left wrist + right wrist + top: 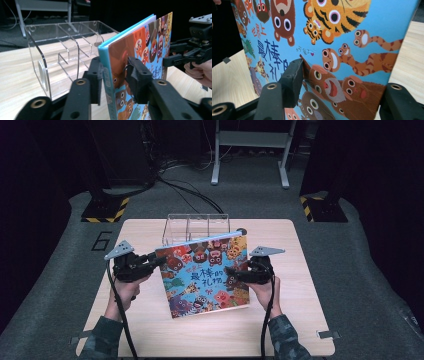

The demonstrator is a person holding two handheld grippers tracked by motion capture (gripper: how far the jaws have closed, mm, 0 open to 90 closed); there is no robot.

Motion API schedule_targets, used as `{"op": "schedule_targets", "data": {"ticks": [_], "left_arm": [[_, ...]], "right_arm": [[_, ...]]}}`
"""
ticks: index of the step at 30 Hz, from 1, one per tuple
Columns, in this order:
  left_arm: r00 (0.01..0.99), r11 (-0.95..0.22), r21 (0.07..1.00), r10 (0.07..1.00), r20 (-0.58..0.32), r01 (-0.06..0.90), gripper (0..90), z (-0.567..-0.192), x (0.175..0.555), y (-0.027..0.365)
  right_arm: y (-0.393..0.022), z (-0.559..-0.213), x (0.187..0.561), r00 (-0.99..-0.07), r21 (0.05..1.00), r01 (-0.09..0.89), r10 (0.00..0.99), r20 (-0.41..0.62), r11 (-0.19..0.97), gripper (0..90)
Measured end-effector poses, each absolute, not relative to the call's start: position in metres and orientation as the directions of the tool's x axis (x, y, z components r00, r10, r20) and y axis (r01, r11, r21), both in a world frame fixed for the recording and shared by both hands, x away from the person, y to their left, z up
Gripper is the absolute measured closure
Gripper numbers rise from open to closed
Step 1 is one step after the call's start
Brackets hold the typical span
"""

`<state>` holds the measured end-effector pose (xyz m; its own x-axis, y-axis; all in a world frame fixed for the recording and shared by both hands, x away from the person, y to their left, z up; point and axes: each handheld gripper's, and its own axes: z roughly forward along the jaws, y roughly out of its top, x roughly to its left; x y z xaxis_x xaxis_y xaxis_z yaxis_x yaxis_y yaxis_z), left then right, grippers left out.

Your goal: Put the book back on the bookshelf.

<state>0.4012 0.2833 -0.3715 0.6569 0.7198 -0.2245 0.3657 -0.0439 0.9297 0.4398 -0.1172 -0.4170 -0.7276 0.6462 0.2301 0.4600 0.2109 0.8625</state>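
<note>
The left gripper (154, 262) and right gripper (231, 272) each clamp their jaws on a side edge of the blue hardcover picture book (205, 272) (cartoon animals on its cover), tilted above mid-tabletop (300, 320), just before the clear acrylic divided rack (196, 226) at the far edge.

1. Book cover (205, 275): big dark-blue handwritten Chinese title, "最棒的礼物", across the cover's middle.
2. Same book (352, 50), right gripper view: small red chars "世界上" just above the title's start; title partly cut off by a black jaw.
3. Same cover, below the tiger: tiny handwritten line w/ a heart, too small to read.
4. Grey floor mat (75, 245), left of the table (295, 270): large dark "6".
</note>
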Motion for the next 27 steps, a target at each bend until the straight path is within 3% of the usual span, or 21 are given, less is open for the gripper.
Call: {"op": "schedule_targets", "data": {"ticks": [27], "left_arm": [[0.705,-0.088,0.962,0.698,-0.125,0.258,71.8,-0.368,0.391,0.295]], "right_arm": [[-0.105,-0.413,0.444,-0.761,0.875,0.401,0.631,0.154,0.271,37.4]]}}
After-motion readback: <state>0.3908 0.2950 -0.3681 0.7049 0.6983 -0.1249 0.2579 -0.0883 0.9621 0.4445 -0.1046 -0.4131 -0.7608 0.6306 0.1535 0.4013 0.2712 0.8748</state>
